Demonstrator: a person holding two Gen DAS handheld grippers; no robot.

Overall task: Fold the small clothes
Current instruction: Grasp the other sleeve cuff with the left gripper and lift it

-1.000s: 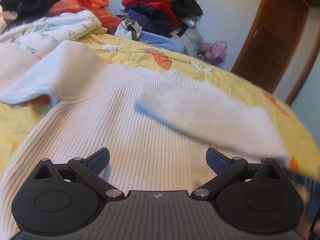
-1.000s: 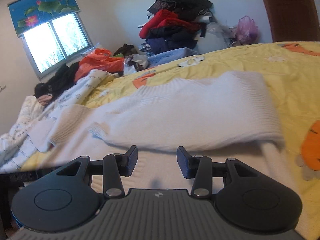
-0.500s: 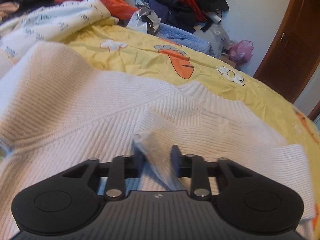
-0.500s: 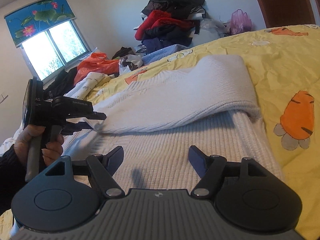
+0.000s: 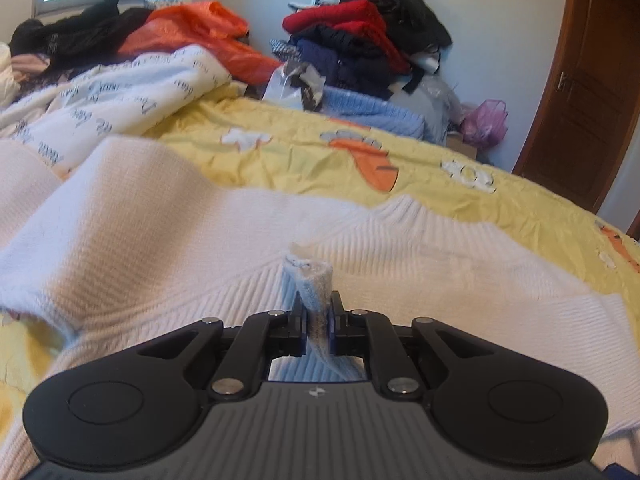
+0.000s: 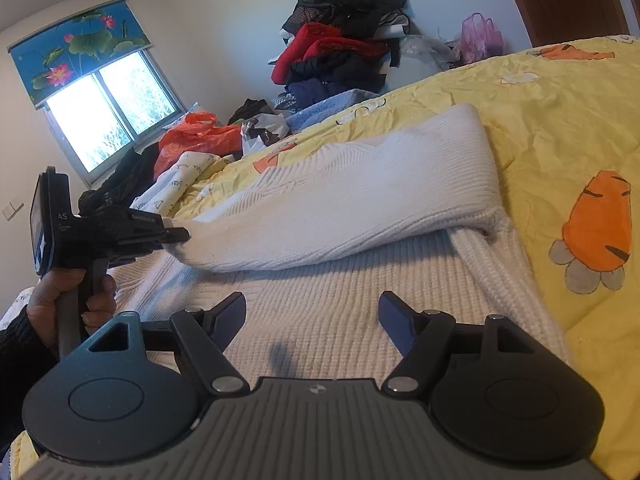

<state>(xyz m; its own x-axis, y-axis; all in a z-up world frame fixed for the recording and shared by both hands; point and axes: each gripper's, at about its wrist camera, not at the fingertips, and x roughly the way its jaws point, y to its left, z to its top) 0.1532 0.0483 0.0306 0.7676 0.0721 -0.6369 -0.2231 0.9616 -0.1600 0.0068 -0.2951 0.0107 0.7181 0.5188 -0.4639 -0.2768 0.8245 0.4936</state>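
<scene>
White ribbed knit sweater (image 6: 320,312) lies flat on the yellow carrot-print bedsheet (image 6: 568,120), one sleeve (image 6: 360,200) folded across the body. Left gripper (image 5: 317,320) is clamped tight on that sleeve's cuff (image 5: 310,276); a pinch of knit stands up between its pads. Right gripper (image 6: 312,314) hovers over the near body of the sweater, jaws spread wide, nothing between them. Pile of dark and red clothes (image 6: 340,48) sits far, against the wall.
</scene>
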